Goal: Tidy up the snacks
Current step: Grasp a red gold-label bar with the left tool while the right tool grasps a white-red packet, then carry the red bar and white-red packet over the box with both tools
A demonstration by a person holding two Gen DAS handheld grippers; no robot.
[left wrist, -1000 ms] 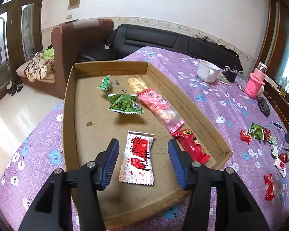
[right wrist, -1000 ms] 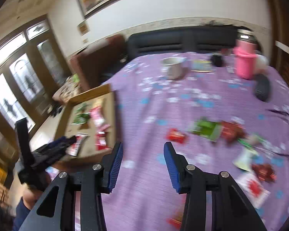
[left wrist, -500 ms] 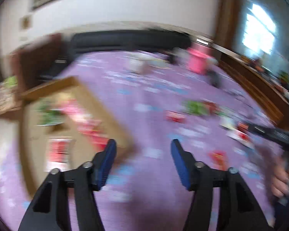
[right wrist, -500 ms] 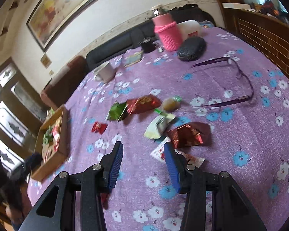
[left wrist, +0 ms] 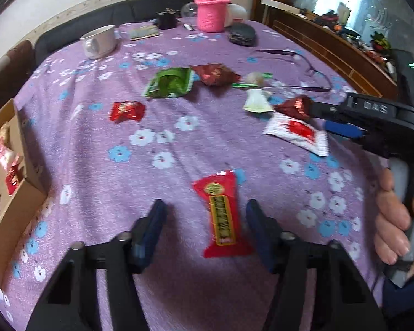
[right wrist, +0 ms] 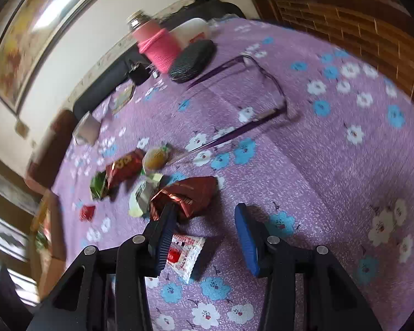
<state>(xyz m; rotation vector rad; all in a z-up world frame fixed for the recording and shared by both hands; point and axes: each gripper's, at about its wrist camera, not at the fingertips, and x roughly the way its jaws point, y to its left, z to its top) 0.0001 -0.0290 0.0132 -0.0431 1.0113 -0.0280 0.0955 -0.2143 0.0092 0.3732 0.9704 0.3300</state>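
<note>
- The left tongs are poised over a red snack bar lying flat on the worktop; the jaws are closing, the bar sits between them, and neither pad is seen touching it yet.
- The bar's long axis is seen running nearly along the line the left tongs point, so the jaws straddle its narrow width; this is judged the relation on which the coming pinch depends.
- The right tongs are held apart with nothing pressed between them; the left pad lies against the edge of a dark red foil packet, and a white-and-red sachet lies just beneath that jaw.
- The foil packet lies ahead and to the left of the right tongs' gap, so a small sideways shift is judged necessary before a grip is possible.
- The bar is nearer the left hand; the foil packet and sachet are nearer the right.
- A cardboard tray, already holding several snacks, is seen at the left edge of the left wrist view, well apart from both targets.
</note>
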